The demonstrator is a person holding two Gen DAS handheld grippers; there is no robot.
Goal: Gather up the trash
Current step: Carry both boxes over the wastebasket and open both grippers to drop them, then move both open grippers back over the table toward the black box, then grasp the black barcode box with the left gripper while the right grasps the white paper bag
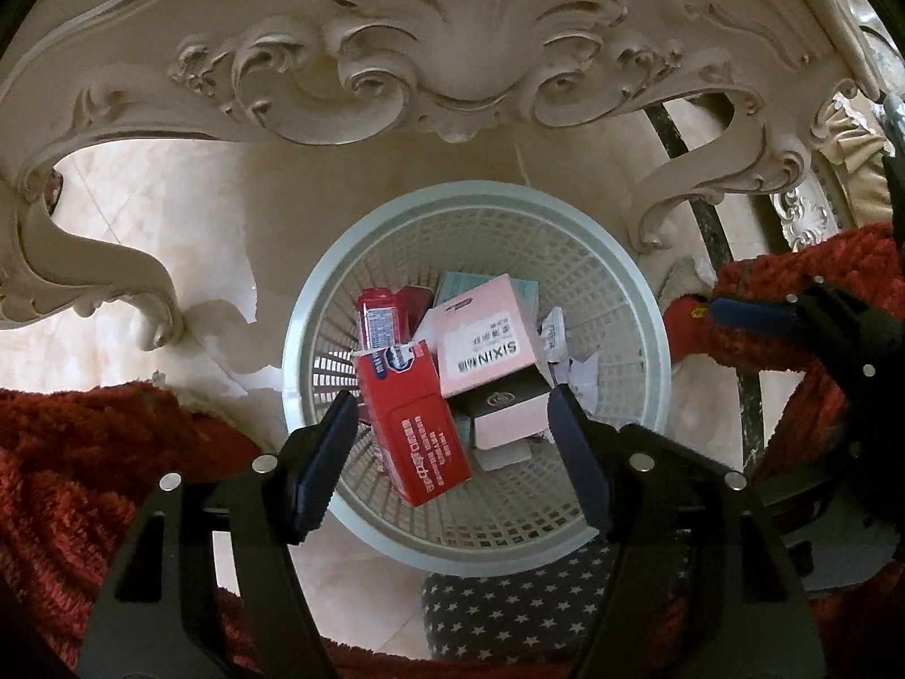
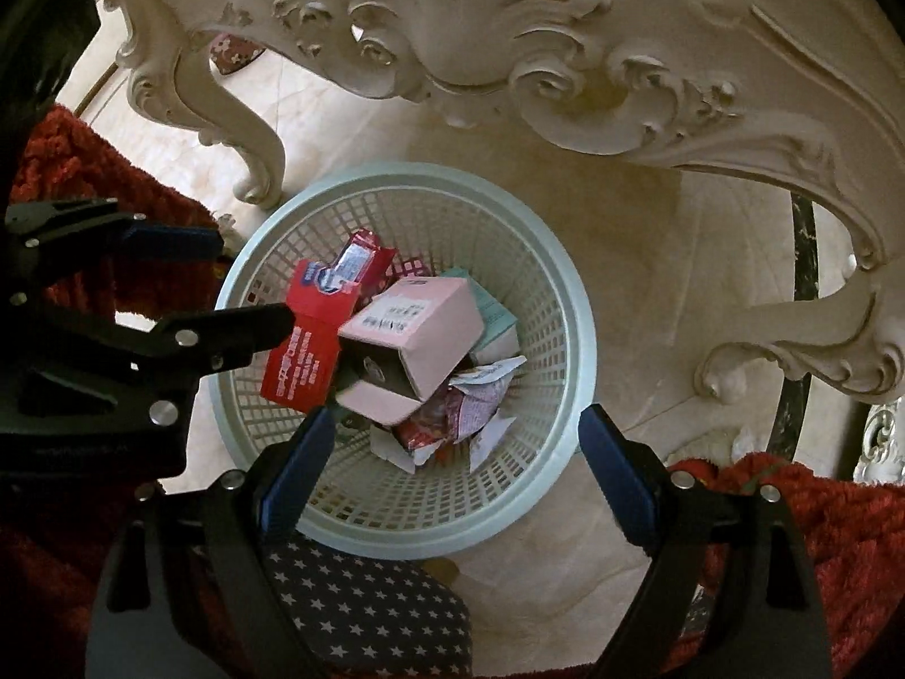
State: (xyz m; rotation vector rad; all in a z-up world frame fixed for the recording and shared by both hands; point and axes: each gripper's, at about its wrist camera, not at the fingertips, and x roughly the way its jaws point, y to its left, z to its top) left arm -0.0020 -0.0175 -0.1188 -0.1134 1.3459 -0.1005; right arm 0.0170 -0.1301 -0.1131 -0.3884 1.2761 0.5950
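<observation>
Left wrist view: the left gripper hung directly above the pale green round plastic mesh basket, its jaws spread wide with nothing between the pads. The red rectangular cardboard box lay just ahead of the fingertips, tilted against the basket wall, beside the pink cardboard box with a white label. This placement suggested a release position centred over the opening, so that dropped trash fell inside the rim.

Right wrist view: the right gripper was also spread and empty, hovering over the near rim of the basket. The red box appeared free of the left fingers, though overlap made contact uncertain. Crumpled white paper scraps lay ahead, deeper inside.
</observation>
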